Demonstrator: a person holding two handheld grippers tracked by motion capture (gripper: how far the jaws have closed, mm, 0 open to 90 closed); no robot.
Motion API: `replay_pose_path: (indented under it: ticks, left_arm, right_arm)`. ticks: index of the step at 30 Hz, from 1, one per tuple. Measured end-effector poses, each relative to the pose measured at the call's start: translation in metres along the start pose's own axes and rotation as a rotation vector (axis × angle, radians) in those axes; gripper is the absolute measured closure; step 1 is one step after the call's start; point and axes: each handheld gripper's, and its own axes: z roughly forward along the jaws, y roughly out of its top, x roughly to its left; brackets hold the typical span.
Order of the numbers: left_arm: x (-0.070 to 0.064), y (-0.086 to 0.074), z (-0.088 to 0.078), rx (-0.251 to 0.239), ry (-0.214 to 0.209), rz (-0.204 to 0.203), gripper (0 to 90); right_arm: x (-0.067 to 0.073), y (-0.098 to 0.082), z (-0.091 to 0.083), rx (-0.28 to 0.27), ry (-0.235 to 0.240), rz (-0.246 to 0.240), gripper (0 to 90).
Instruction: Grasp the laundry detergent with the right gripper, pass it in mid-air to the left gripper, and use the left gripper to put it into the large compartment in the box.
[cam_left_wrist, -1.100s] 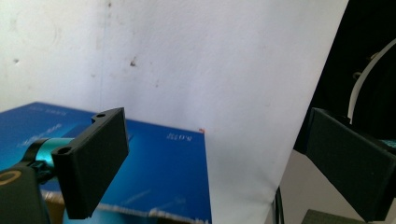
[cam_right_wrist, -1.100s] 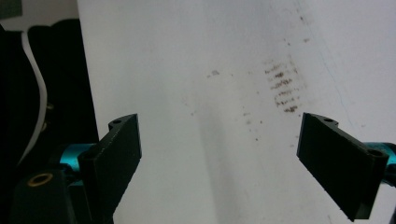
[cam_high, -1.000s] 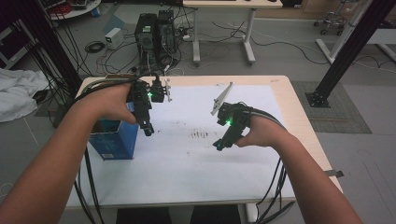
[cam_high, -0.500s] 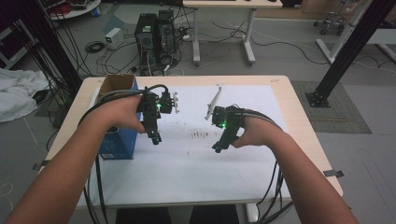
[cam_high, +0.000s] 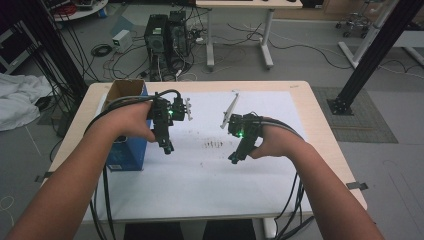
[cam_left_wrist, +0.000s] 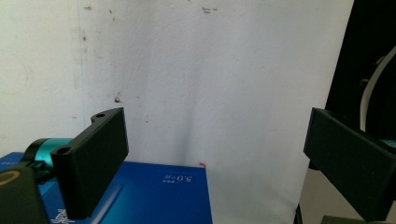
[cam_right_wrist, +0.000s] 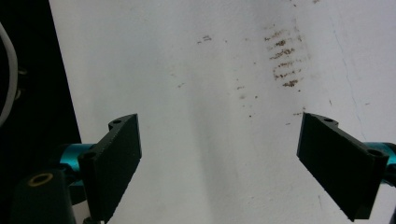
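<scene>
My left forearm covers part of the blue cardboard box (cam_high: 125, 152); its white print (cam_left_wrist: 178, 178) is too small to read. The frame edge crops the box.

bench (cam_high: 320, 130): carries white paper sheet (cam_high: 210, 175) across its middle
blue cardboard box (cam_high: 125, 150): on bench's left side, at sheet's left edge
smudge marks (cam_high: 214, 144): on sheet, centre
left tongs (cam_high: 167, 147): over sheet, just right of box
right tongs (cam_high: 234, 159): over sheet, right of smudge marks
computer towers (cam_high: 167, 35): on floor behind bench
</scene>
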Motion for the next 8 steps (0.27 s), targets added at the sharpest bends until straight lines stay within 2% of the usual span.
replay_pose_path:
  ticks: [8]
  left_arm:
    - [-0.0012, -0.0021, -0.0015, -0.002, 0.005, 0.003, 6.5]
  right_arm:
    - [0.0004, -0.0026, -0.0012, 0.007, -0.002, 0.003, 13.0]
